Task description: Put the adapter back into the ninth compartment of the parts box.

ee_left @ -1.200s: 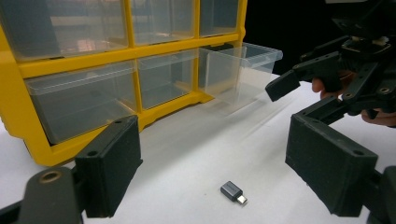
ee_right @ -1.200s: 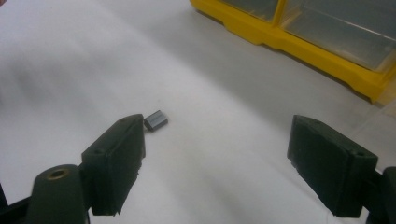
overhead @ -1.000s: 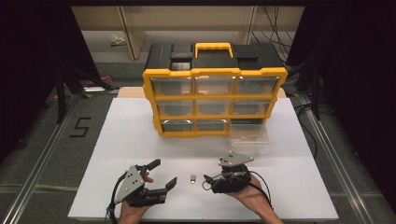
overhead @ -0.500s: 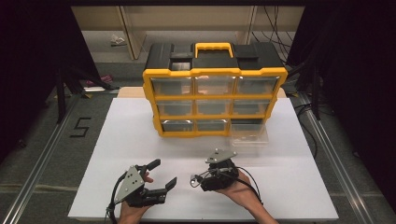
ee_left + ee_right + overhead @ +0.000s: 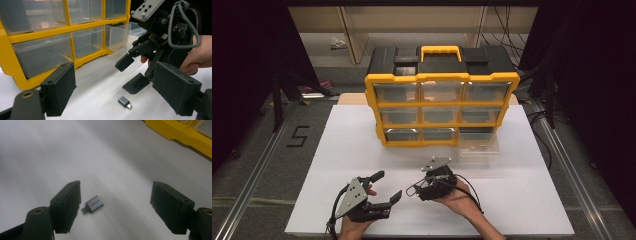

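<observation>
A small grey USB adapter (image 5: 124, 102) lies flat on the white table (image 5: 337, 150) between the two grippers. My right gripper (image 5: 412, 190) hangs low over it, open. In the right gripper view the adapter (image 5: 93, 204) sits between the jaws, close beside the left pad (image 5: 67, 205), and neither pad presses on it. These jaws have just been closing a little. My left gripper (image 5: 388, 186) rests at the front left, open and holding nothing. In its own view the right gripper (image 5: 130, 74) reaches in from the right, just above the adapter.
A yellow and black organiser (image 5: 442, 107) with clear drawers stands at the middle back of the table. One clear drawer (image 5: 479, 145) is out and sits on the table by its lower right corner. The table's front edge runs close behind both hands.
My right gripper has moved left and slightly down, from beside the adapter to over it. The left gripper has stayed where it was.
</observation>
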